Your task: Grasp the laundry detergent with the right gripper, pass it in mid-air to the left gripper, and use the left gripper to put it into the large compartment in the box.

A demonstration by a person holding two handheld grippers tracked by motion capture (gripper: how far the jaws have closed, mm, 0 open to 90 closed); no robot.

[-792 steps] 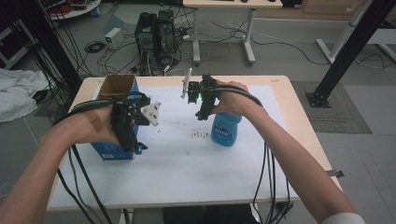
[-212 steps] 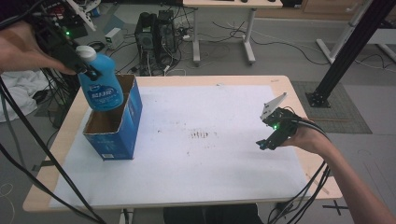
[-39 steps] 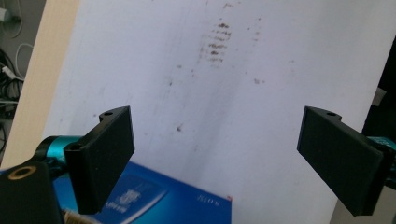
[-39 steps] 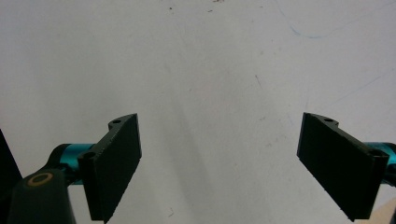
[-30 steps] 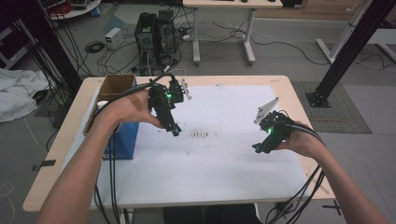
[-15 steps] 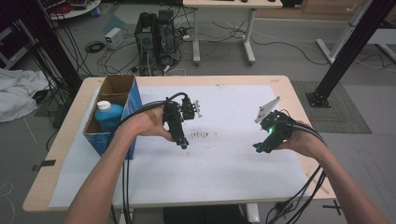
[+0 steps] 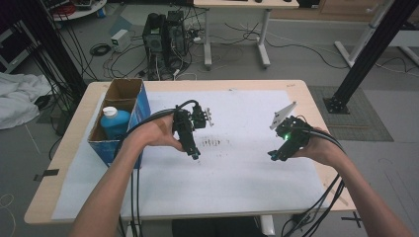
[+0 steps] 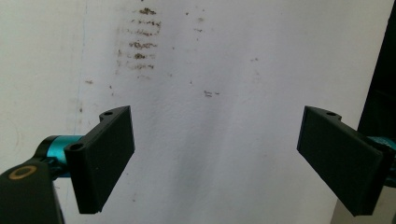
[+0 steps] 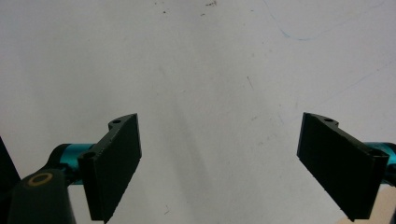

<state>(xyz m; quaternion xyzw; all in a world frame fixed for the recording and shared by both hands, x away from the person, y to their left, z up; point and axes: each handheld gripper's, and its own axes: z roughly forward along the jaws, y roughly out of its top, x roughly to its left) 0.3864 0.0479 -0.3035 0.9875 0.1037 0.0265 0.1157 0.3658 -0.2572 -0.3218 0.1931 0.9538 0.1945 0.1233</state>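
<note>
The left tongs point(image 7: 194, 154) hover above the middle of the white paper sheet point(image 7: 237, 173) covering the wooden counter point(image 7: 316, 98), their black jaws spread wide with nothing between, near a patch of brown smudges point(image 8: 140, 42). The right tongs point(image 7: 272, 157) hang over the sheet's right part, likewise spread and empty. A blue plastic bottle with a white cap point(image 7: 114, 123) stands inside the open blue cardboard box point(image 7: 141, 106) at the counter's left edge.
</note>
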